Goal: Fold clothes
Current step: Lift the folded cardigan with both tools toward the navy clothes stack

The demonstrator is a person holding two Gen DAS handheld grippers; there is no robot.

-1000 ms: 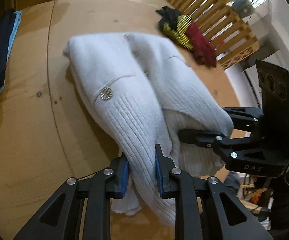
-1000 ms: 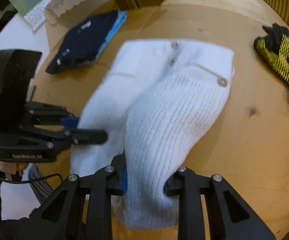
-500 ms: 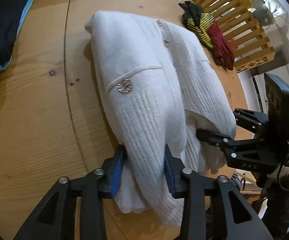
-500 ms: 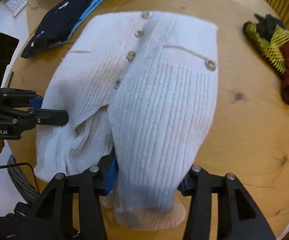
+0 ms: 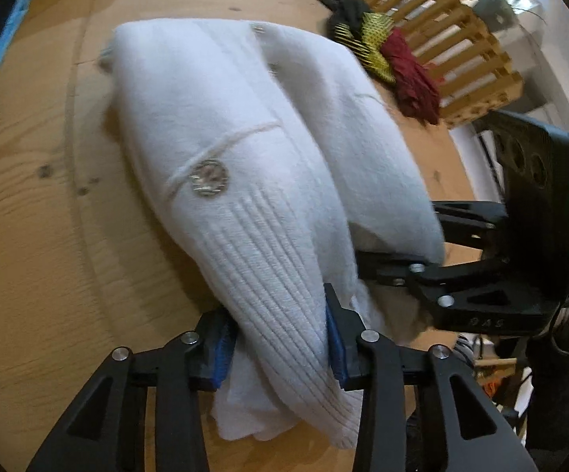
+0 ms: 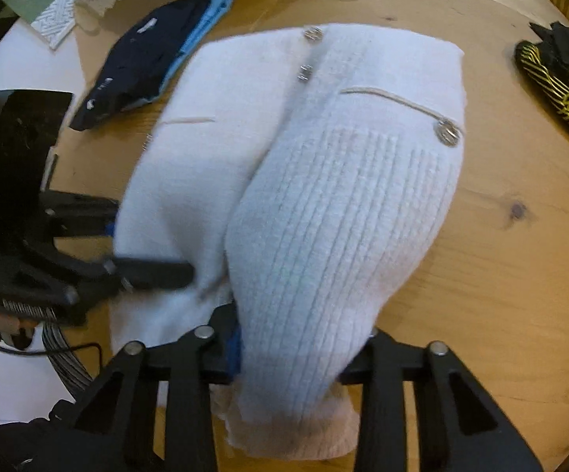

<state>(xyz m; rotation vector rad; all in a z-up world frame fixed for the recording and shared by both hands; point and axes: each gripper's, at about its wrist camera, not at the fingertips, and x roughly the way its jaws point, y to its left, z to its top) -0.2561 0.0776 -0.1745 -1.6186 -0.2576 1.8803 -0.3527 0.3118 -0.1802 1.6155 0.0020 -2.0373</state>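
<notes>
I have both sets of fingers clamped on the near hem of the white cardigan (image 5: 245,149), left gripper (image 5: 280,338) and right gripper (image 6: 296,350) side by side near the desk (image 5: 28,236) edge, its final fold undone, while a dark folded garment (image 6: 142,59) lies finished at the far corner.

White ribbed cardigan (image 5: 245,157), tan table (image 5: 28,236)

Fuzzy ribbed white knit cardigan (image 5: 245,181), shiny metallic buttons (image 5: 208,177), matt grained wooden table (image 5: 28,236)
</notes>
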